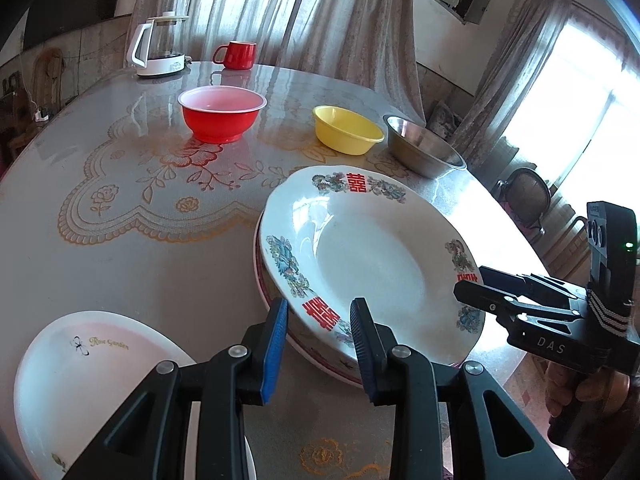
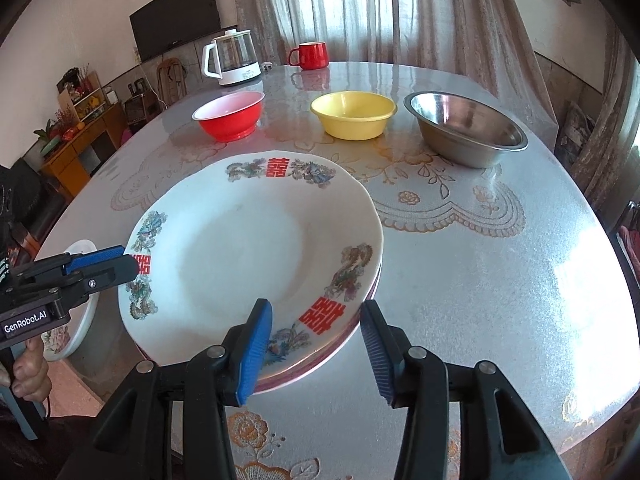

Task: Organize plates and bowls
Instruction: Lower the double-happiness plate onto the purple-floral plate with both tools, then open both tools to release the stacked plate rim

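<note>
A white plate with red characters and flowers [image 1: 372,256] [image 2: 248,260] lies on top of a pink-rimmed plate [image 1: 320,360] [image 2: 320,364] near the table's front edge. My left gripper [image 1: 319,316] [image 2: 132,266] is open at the top plate's left rim. My right gripper [image 2: 316,322] [image 1: 466,286] is open at its right rim, the rim lying between the pads. A white "Rose Garden" plate [image 1: 88,384] [image 2: 80,312] lies to the left. A red bowl [image 1: 222,112] [image 2: 230,116], a yellow bowl [image 1: 346,128] [image 2: 354,114] and a steel bowl [image 1: 424,146] [image 2: 466,128] stand in a row behind.
A glass kettle [image 1: 160,46] [image 2: 232,58] and a red mug [image 1: 236,55] [image 2: 310,55] stand at the table's far edge. The round table [image 1: 120,184] [image 2: 500,272] has a lace-patterned cover. Chairs [image 1: 524,196] stand at the right, a cabinet [image 2: 76,148] at the left.
</note>
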Available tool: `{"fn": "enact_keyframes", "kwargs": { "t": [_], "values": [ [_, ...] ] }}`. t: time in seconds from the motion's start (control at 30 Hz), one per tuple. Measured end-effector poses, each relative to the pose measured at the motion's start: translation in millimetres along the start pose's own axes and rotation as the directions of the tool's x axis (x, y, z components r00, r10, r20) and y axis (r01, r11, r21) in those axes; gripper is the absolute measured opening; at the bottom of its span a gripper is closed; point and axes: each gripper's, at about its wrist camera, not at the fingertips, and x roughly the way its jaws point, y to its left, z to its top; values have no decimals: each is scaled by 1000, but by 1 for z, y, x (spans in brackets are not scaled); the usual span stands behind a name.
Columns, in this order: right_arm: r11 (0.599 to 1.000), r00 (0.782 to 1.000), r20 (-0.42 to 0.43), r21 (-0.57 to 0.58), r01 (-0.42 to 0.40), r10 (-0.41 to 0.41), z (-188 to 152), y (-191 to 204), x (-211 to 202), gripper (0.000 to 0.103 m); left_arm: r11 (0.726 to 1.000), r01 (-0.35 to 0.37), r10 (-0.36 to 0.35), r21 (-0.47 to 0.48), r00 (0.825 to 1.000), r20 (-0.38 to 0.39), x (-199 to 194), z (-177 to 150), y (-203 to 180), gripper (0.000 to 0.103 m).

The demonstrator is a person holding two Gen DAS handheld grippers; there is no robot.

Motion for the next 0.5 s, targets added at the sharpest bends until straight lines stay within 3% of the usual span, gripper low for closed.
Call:
{"fn": "enact_keyframes", "kwargs": {
  "t": [0.3,0.5],
  "values": [
    [992,998,54,122,22,-29,30,-28,16,45,1000,2,-2,16,1000,26,-4,10,-1,34],
    [988,999,41,157,-10,3,43,-38,34,19,997,22,-24,71,999,28,0,15,-6,39]
  ]
}}
